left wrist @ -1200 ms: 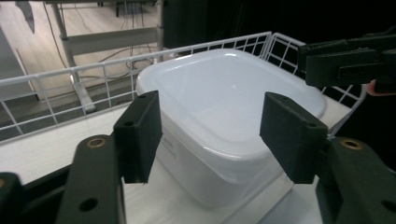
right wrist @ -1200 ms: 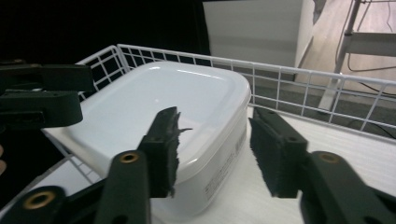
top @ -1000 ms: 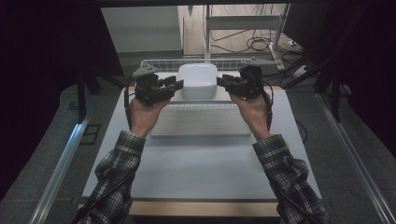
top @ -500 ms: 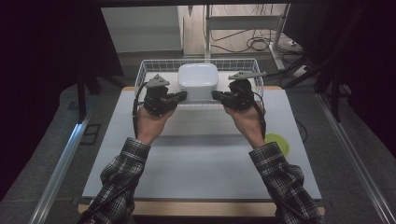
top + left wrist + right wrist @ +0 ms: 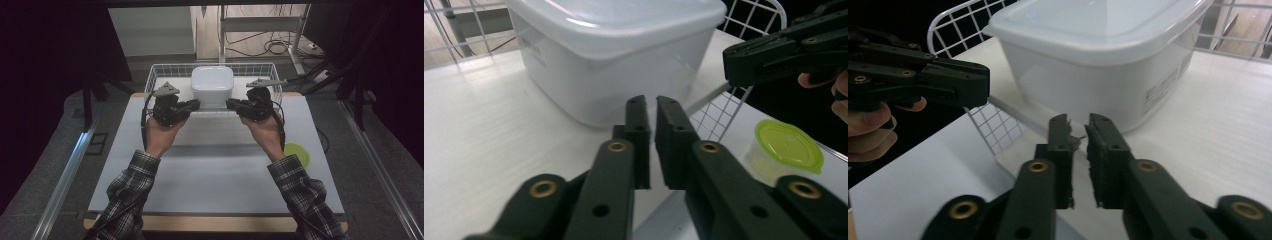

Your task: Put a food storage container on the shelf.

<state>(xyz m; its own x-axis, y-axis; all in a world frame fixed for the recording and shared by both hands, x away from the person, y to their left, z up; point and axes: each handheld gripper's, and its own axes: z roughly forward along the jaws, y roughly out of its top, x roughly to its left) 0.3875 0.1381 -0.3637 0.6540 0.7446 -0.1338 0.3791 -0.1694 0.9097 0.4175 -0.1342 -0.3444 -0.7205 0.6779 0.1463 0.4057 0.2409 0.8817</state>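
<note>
A white lidded container [image 5: 212, 86] is seen standing in a white wire basket [image 5: 155, 82] at the far edge of the white worktop [image 5: 210, 170]. In the high view, the left gripper [image 5: 192, 104] is held just before the container's left near corner, and the right gripper [image 5: 234, 104] just before its right near corner, the 2 pointing toward each other over the basket's front rim.

In the left gripper view, the fingers [image 5: 640, 140] are brought nearly together with only a thin slit between them, and nothing is pinched; the container [image 5: 614, 55] is seen close ahead. In the right gripper view, the fingers [image 5: 1060, 155] are likewise nearly pressed together, with a narrow gap and nothing held.

A small tub with a yellow-green lid [image 5: 297, 154] is seen on the worktop to the right, well apart from the basket and beside the person's right sleeve [image 5: 305, 200].
</note>
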